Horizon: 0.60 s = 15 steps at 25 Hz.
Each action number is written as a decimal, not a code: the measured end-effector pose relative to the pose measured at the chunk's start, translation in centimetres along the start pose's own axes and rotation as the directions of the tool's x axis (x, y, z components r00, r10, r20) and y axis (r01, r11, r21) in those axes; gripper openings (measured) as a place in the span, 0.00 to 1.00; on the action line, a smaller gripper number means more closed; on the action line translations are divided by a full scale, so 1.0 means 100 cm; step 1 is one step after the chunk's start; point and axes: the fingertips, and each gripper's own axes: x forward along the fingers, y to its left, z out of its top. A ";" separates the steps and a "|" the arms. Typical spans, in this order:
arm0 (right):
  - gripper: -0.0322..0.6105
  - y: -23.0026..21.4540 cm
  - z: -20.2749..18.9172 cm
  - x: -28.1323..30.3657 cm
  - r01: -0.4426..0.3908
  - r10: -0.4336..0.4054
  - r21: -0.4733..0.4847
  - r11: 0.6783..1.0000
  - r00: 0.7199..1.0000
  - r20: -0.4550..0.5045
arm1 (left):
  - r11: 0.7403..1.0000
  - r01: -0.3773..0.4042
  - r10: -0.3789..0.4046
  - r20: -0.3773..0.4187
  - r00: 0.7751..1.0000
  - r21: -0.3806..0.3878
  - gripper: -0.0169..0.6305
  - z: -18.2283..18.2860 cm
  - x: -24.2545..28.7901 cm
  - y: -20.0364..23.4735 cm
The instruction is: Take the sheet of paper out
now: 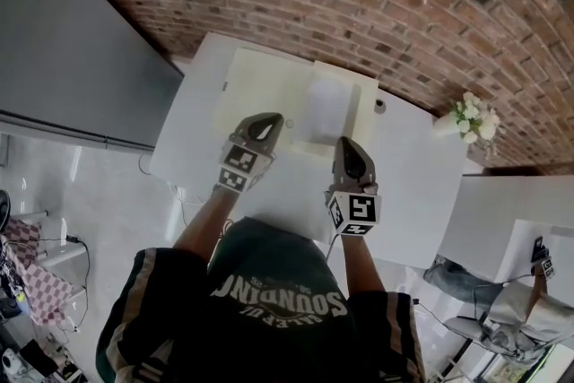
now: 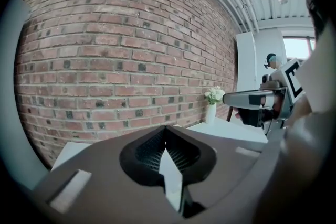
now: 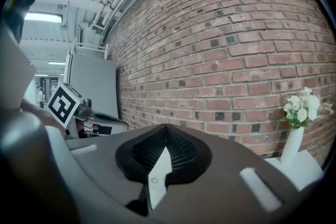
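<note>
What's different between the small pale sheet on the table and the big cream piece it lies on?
Size: the pale sheet is much smaller than the cream piece, covering only its right part. Colour: the sheet is greyish white, the cream piece yellowish. Place: the sheet lies just ahead of the right hand-held gripper; the cream piece reaches across to the left hand-held gripper. Both are flat rectangles on the white table.

Matt grey plastic and finely ribbed black pads (image 2: 149, 150) are seen on the left gripper (image 2: 165, 129) and right gripper (image 3: 166, 129), rough matt brick wall (image 2: 105, 60) ahead of them, smooth white table (image 1: 413, 184) beneath
</note>
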 end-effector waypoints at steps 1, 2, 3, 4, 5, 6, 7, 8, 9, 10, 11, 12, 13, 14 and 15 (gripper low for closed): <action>0.05 0.000 -0.001 0.004 -0.002 0.002 -0.002 1.000 1.000 -0.006 | 1.000 0.002 -0.002 -0.002 1.000 -0.002 0.04 -0.001 0.004 0.003; 0.05 -0.001 -0.003 0.008 -0.005 0.005 -0.006 1.000 1.000 -0.012 | 1.000 0.004 -0.004 -0.006 1.000 -0.004 0.04 -0.002 0.009 0.006; 0.05 -0.001 -0.004 0.012 -0.009 0.009 -0.011 1.000 1.000 -0.020 | 1.000 0.005 -0.005 -0.013 1.000 -0.007 0.04 -0.004 0.013 0.009; 0.05 -0.001 -0.006 0.016 -0.012 0.012 -0.015 1.000 1.000 -0.029 | 1.000 0.005 -0.005 -0.022 1.000 -0.012 0.04 -0.006 0.017 0.012; 0.05 -0.002 -0.008 0.021 -0.014 0.014 -0.019 1.000 0.999 -0.038 | 1.000 0.005 -0.006 -0.032 0.999 -0.018 0.04 -0.010 0.022 0.016; 0.05 -0.003 -0.010 0.025 -0.015 0.014 -0.021 1.000 0.999 -0.047 | 1.000 0.007 -0.008 -0.041 0.999 -0.023 0.04 -0.014 0.027 0.020; 0.05 -0.004 -0.013 0.030 -0.015 0.014 -0.021 1.000 0.998 -0.055 | 1.000 0.009 -0.011 -0.050 0.999 -0.028 0.04 -0.018 0.033 0.023; 0.05 -0.006 -0.015 0.035 -0.013 0.012 -0.019 1.000 0.998 -0.062 | 0.999 0.010 -0.012 -0.061 0.998 -0.033 0.04 -0.022 0.039 0.027; 0.05 -0.008 -0.018 0.039 -0.011 0.010 -0.014 1.000 0.998 -0.069 | 0.999 0.010 -0.013 -0.073 0.997 -0.039 0.04 -0.027 0.045 0.031; 0.05 -0.010 -0.022 0.043 -0.007 0.007 -0.007 1.000 0.997 -0.076 | 0.999 0.011 -0.015 -0.084 0.996 -0.046 0.04 -0.032 0.051 0.033; 0.05 -0.013 -0.025 0.047 -0.004 0.004 0.000 1.000 0.997 -0.083 | 0.998 0.013 -0.018 -0.093 0.996 -0.055 0.04 -0.037 0.056 0.035; 0.05 -0.015 -0.029 0.050 0.000 0.001 0.008 1.000 0.996 -0.090 | 0.998 0.015 -0.022 -0.101 0.995 -0.065 0.04 -0.042 0.061 0.037; 0.05 -0.018 -0.033 0.053 0.004 -0.003 0.015 1.000 0.995 -0.097 | 0.997 0.019 -0.027 -0.109 0.994 -0.073 0.04 -0.047 0.067 0.038; 0.05 -0.020 -0.037 0.057 0.009 -0.007 0.020 1.000 0.994 -0.105 | 0.997 0.023 -0.032 -0.116 0.993 -0.079 0.04 -0.052 0.072 0.040; 0.05 -0.023 -0.041 0.060 0.013 -0.010 0.023 1.000 0.993 -0.114 | 0.996 0.026 -0.036 -0.123 0.992 -0.084 0.04 -0.057 0.077 0.041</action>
